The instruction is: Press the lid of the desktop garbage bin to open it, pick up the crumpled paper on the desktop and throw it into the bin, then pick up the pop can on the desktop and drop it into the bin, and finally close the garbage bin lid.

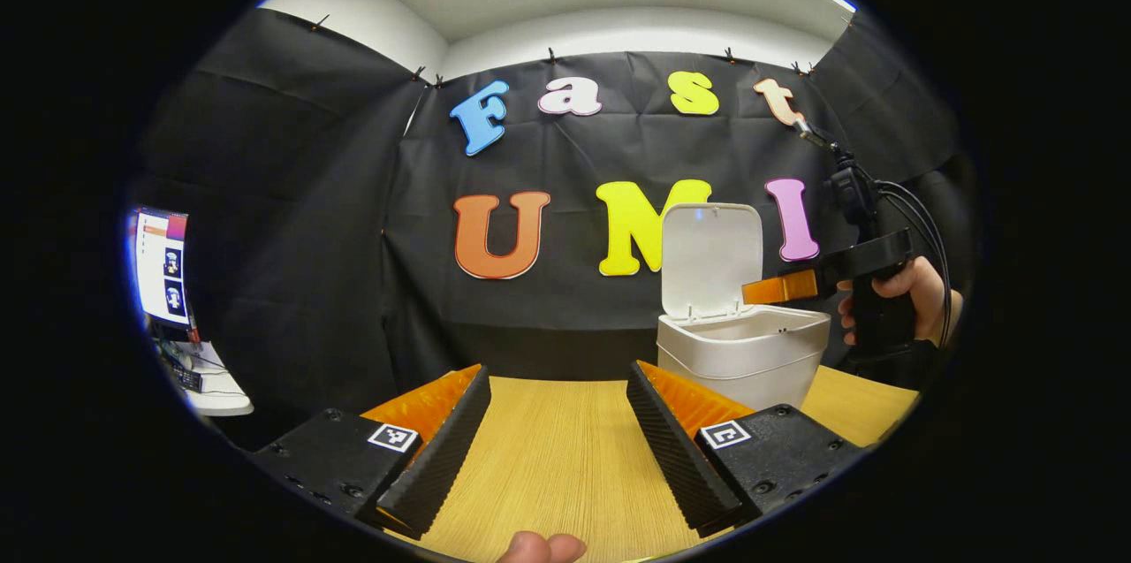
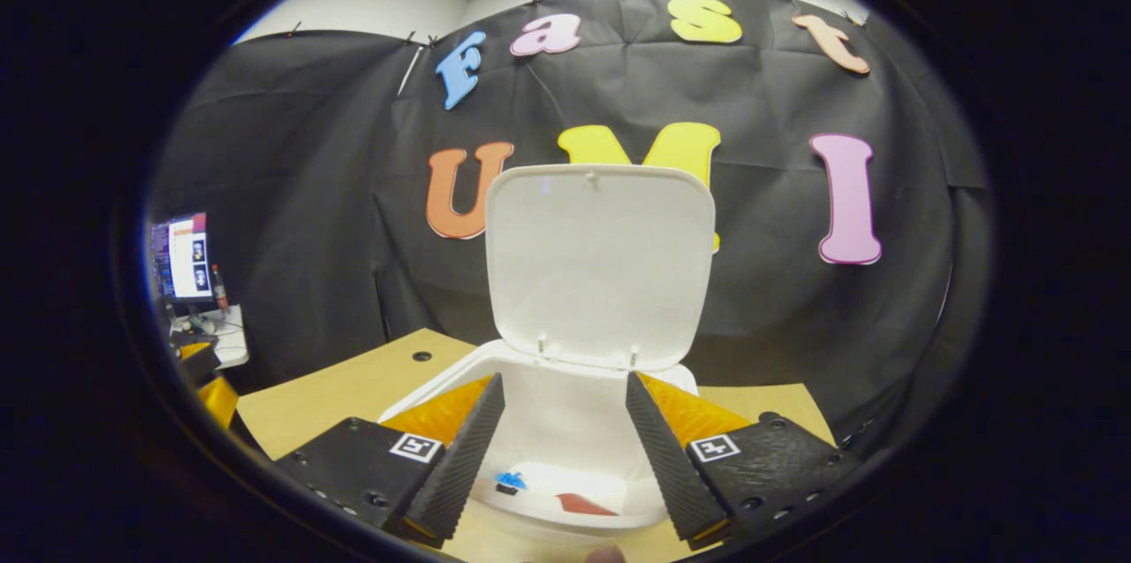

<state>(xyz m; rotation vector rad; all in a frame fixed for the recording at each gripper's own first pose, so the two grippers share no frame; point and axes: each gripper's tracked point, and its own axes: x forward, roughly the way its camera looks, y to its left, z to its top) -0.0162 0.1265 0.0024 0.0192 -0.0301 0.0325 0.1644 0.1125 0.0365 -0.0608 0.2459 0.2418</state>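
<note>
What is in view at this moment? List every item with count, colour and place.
garbage bin: one, white, on the far right of the table, right gripper above it.
bin lid: one, white, hinged upright at the bin's back, open.
items in the bin: a reddish piece and a small blue one at the bottom; too little visible to name.
table: one, light wood.
monitor: one, lit, far left on a white side desk.
left gripper: jaws open over bare table.
right gripper: jaws open over the bin's mouth, nothing between them.
hand: holds the right gripper.

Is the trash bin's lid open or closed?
Open. The lid stands upright behind the bin, and the right tongs look down into it.
</note>
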